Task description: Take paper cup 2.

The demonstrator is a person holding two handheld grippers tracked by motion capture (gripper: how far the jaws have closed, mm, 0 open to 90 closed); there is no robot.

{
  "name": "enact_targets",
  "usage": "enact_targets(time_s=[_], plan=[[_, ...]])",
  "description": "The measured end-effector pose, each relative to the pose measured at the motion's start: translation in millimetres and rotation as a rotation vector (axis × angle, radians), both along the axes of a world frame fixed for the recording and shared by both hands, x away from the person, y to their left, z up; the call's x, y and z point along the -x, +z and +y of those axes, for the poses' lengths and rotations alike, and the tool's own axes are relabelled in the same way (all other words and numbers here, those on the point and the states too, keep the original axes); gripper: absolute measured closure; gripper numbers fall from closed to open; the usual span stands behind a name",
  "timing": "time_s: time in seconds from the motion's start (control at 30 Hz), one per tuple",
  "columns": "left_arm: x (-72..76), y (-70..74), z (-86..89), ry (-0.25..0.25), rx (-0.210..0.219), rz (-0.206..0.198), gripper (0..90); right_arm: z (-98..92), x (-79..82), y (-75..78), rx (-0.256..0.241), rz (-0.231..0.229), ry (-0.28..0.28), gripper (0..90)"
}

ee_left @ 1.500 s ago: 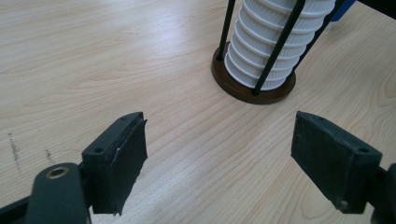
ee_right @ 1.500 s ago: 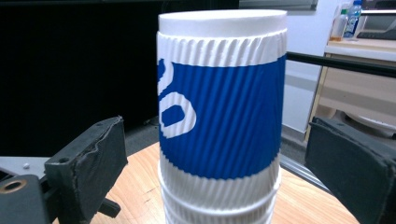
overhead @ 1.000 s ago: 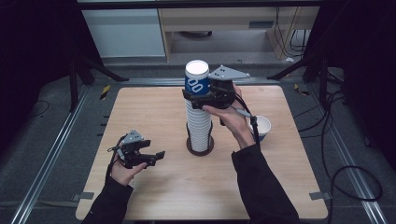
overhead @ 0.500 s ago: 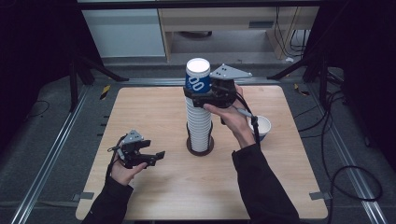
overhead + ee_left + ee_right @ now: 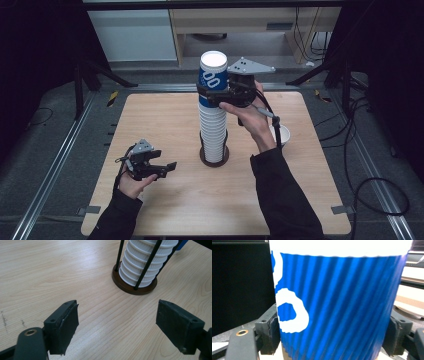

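A tall stack of white ribbed paper cups (image 5: 213, 131) stands in a dark round holder (image 5: 214, 158) with thin black rods, mid-table. A blue ribbed cup (image 5: 212, 79) with white markings tops the stack. My right gripper (image 5: 216, 93) is shut on that blue cup; in the right gripper view the cup (image 5: 337, 302) sits between both jaws. My left gripper (image 5: 167, 170) rests open near the table's front left, low over the wood. In the left gripper view its jaws stand wide apart with nothing between them (image 5: 116, 323), and the cup stack (image 5: 147, 262) and holder base (image 5: 135, 287) lie ahead.
A single white cup (image 5: 280, 134) stands upright on the table right of the stack, partly behind the right hand. The wooden table (image 5: 165, 125) has bare room at left and front. Metal rails run along both sides, with cables on the floor at right.
The blue cup in my right gripper has risen slightly above the stack. The left gripper has stayed put.
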State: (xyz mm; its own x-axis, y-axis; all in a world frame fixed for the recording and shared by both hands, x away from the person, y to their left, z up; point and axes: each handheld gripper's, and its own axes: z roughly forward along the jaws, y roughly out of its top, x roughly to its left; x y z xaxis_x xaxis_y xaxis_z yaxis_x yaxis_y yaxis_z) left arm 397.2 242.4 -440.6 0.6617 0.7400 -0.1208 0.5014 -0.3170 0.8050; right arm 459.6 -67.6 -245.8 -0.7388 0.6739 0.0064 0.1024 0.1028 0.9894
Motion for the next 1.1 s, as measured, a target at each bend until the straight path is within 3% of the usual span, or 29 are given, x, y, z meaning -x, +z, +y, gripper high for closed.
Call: enact_targets(time_s=[0.4,0.73,0.9,1.1], plan=[[0.6,1.2,1.0,0.003,0.004,-0.001,17.6,-5.0,7.2,22.0,-0.032,-0.055,-0.003,19.7],[0.8,2.1,2.2,0.003,0.008,-0.006,17.6,-34.3,23.7,34.5,-0.038,-0.097,-0.039,19.6],[1.2,2.6,2.6,0.004,0.013,-0.006,17.8,-55.9,35.3,26.6,-0.02,-0.096,-0.06,19.6],[2.2,4.2,1.8,-0.003,0.012,-0.009,18.1,-80.6,51.6,-5.3,0.016,-0.06,-0.064,19.7]])
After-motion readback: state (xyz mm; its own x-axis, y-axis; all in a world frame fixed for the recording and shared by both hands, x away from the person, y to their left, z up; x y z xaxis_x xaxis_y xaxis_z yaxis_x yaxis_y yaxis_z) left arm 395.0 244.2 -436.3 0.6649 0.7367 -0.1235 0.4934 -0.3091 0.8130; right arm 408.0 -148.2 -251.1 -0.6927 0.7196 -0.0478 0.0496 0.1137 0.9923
